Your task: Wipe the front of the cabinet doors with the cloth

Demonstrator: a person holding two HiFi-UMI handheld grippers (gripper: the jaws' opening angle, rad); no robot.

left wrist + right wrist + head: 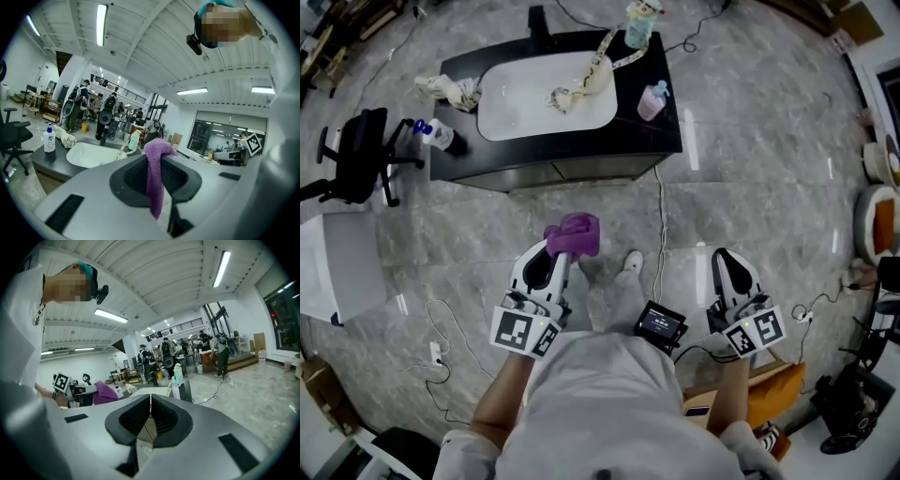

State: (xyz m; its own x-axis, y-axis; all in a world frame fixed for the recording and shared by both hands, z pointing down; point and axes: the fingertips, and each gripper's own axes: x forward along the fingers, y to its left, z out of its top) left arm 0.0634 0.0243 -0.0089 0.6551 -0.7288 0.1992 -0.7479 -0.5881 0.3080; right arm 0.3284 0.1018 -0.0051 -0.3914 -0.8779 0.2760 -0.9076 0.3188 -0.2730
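purple cloth (154,180) pinched in left tongs (161,161), draping down.

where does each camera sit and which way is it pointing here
Head view: on the person's head, looking steeply down at the cabinet; shows forearms, torso, a shoe, left gripper, right gripper.
Left gripper view: on the left gripper, looking along its jaws, shut on the cloth, towards the cabinet and ceiling; sleeve at right.
Right gripper view: on the right gripper, looking along its shut, empty jaws the same way; shirt at left.
Shared: all three show the cabinet and cloth.
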